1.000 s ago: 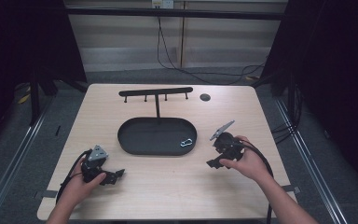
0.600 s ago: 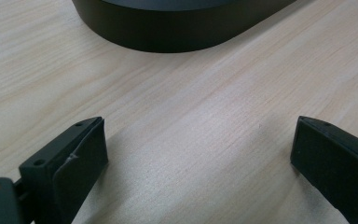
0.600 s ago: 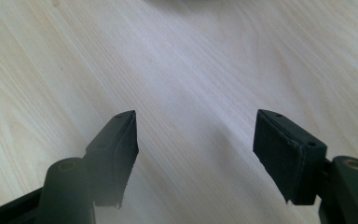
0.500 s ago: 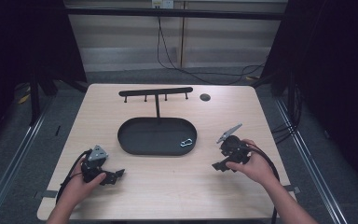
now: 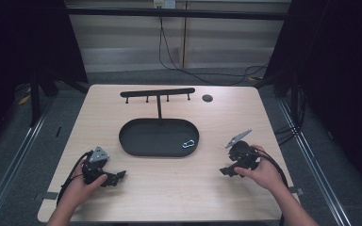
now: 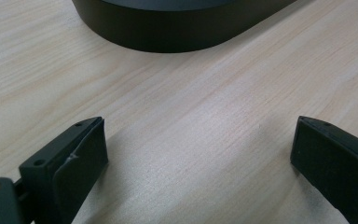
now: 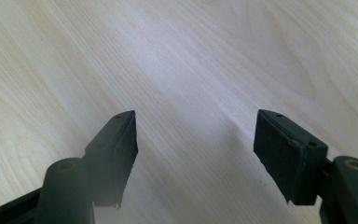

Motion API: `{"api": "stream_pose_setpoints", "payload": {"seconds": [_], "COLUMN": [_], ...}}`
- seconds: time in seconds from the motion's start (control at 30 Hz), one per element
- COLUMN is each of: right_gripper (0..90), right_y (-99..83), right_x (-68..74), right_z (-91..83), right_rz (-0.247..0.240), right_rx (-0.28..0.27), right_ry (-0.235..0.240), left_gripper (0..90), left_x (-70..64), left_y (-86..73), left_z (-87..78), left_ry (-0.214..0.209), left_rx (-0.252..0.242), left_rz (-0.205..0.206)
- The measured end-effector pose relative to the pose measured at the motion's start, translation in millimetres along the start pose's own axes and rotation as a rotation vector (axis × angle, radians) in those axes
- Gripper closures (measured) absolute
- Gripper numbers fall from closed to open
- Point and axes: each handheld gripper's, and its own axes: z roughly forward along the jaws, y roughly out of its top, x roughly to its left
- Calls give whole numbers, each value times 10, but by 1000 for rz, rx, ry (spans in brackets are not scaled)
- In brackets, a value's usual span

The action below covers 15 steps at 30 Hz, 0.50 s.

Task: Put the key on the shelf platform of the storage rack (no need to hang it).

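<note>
Carabiner: a small silver metal carabiner clip (image 5: 188,143), pear-shaped outline with an open middle, pale and shiny against the dark floor under it; lying flat; too small to tell its gate.
Carabiner place: inside the black oval shallow tray (image 5: 132,143), at the tray's right end, near its front-right wall; touched by neither gripper.
Tray: matte black, low upright wall, rounded ends; sits at the middle of the table; its curved wall (image 6: 177,39) shows at the top of the left gripper view.
Rack: a thin black post rises from the tray's back edge and carries a black horizontal bar with four short pegs (image 5: 158,92), lying toward the table's far edge.
Disc: a small dark round disc (image 5: 207,98) on the table, just right of the bar's right end, near the far edge.
Table: light wood-grain tabletop (image 5: 169,188).
Left gripper: black two-jaw gripper (image 5: 118,176) with a grey three-cornered plate, held in the left hand (image 5: 82,186) near the front-left corner, well apart from the tray; jaws spread wide over bare wood, nothing between them.
Right gripper: black two-jaw gripper (image 5: 227,171) in the right hand (image 5: 264,172), toward the table's right edge, right of the tray and apart from it; jaws parted wide, bare wood between them.
</note>
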Motion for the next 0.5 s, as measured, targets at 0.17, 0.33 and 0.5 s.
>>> {"api": "stream_pose_setpoints", "payload": {"seconds": [0.17, 0.33, 0.5], "right_gripper": [301, 297, 307], "right_y": [-93, -148, -168], "right_x": [-17, -19, 4], "right_z": [-7, -3, 49], "right_rz": [9, 19, 9], "right_rx": [-12, -16, -4], "right_ry": [-6, -6, 1], "left_gripper": [34, 34, 34], "left_x": [0, 0, 0], "left_y": [0, 0, 0], "left_z": [0, 0, 0], "left_ry": [0, 0, 0], "left_rx": [0, 0, 0], "left_rz": [0, 0, 0]}}
